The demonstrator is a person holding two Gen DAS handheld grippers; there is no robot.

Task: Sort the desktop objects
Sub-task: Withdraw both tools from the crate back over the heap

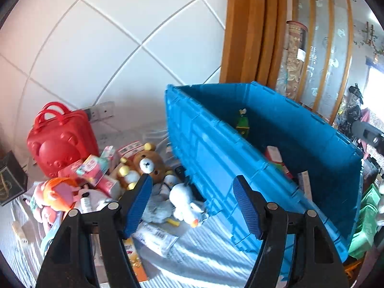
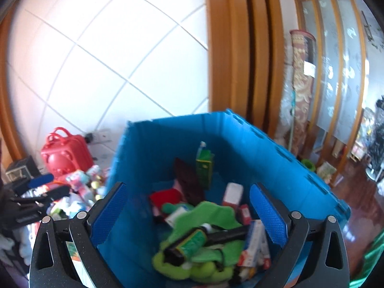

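A big blue crate stands on the striped table; it also fills the right wrist view. My left gripper is open and empty, above a white plush duck beside the crate's left wall. A brown bear plush lies just behind. My right gripper is open and empty over the crate, above a green plush with a black-and-green tube lying on it. The left gripper shows at the left edge of the right wrist view.
A pile of toys and small boxes lies left of the crate, with a red bear-faced case behind it. A dark box stands at the far left. The crate holds cartons and a green box. A tiled wall and wooden door frame stand behind.
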